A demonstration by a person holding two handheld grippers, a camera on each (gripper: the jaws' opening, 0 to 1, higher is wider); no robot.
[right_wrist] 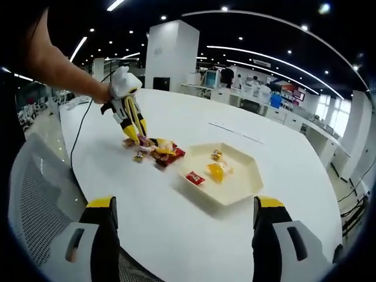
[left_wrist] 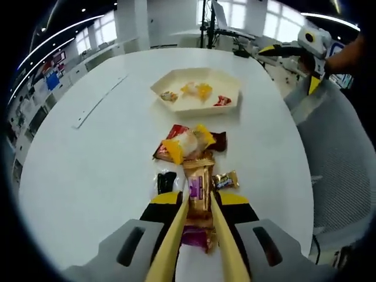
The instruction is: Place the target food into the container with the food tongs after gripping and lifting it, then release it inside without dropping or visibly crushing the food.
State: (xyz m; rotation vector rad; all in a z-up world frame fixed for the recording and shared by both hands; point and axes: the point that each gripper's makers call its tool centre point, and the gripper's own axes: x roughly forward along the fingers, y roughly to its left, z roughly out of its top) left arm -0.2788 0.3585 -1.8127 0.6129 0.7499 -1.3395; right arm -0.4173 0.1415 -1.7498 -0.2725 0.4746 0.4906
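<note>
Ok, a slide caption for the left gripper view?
Left claw with food tongs straddles a gold snack bar in the pile; hexagonal tray beyond.

table (left_wrist: pixel 88 153) white, tray (left_wrist: pixel 235 88) cream, tongs (left_wrist: pixel 200 235) pale wood, snack bar (left_wrist: pixel 198 185) gold with purple label.

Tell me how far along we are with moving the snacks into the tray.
Done: three wrapped snacks already lie in the hexagonal tray, a red one, a yellow one and a small one. In hand: the left gripper's tongs straddle a long brown wrapped bar lying on the table, not yet lifted. Left: the pile of wrapped snacks beyond it. The right gripper is open and holds nothing.
</note>
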